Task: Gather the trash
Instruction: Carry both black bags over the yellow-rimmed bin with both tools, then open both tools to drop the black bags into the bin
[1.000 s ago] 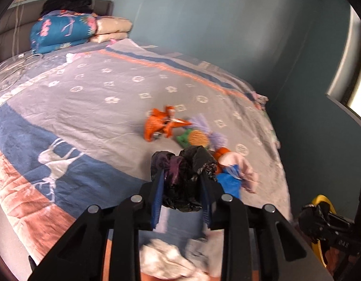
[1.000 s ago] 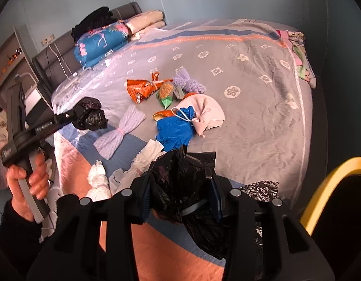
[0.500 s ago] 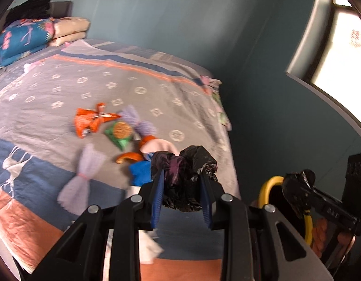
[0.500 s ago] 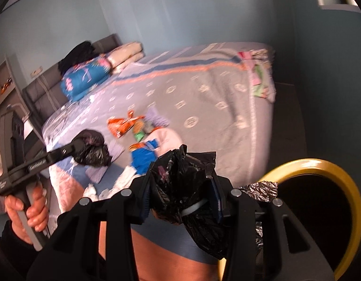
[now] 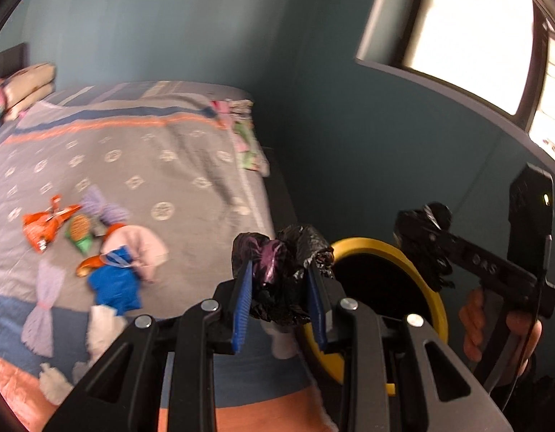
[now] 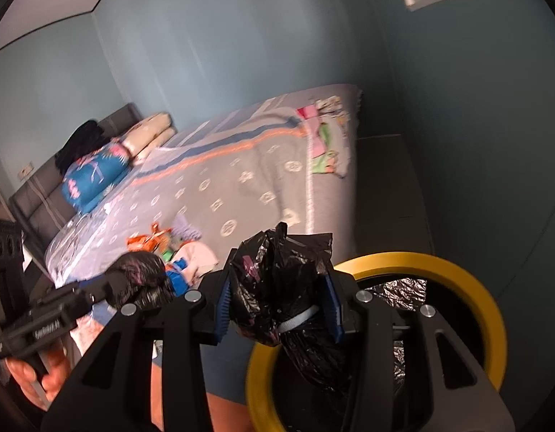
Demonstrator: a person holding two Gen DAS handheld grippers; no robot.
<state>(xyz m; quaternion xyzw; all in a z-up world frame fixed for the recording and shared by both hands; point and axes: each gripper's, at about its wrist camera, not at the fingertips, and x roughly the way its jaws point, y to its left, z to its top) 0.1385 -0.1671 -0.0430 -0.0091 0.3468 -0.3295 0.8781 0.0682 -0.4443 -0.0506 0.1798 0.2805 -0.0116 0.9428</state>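
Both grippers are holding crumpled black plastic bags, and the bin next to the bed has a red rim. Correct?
Not quite. The bin rim is yellow, not red; the right wrist view shows it clearly, beside the bed. The rest holds: the left gripper is shut on one crumpled black bag, and the right gripper on another black bag.

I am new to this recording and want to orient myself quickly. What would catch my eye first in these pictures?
First, a crumpled black plastic bag clamped in the left gripper, and a bigger black plastic bag clamped in the right gripper. Just behind them stands a round bin with a bright yellow rim, beside the bed. On the grey patterned bedspread lie colourful wrappers.
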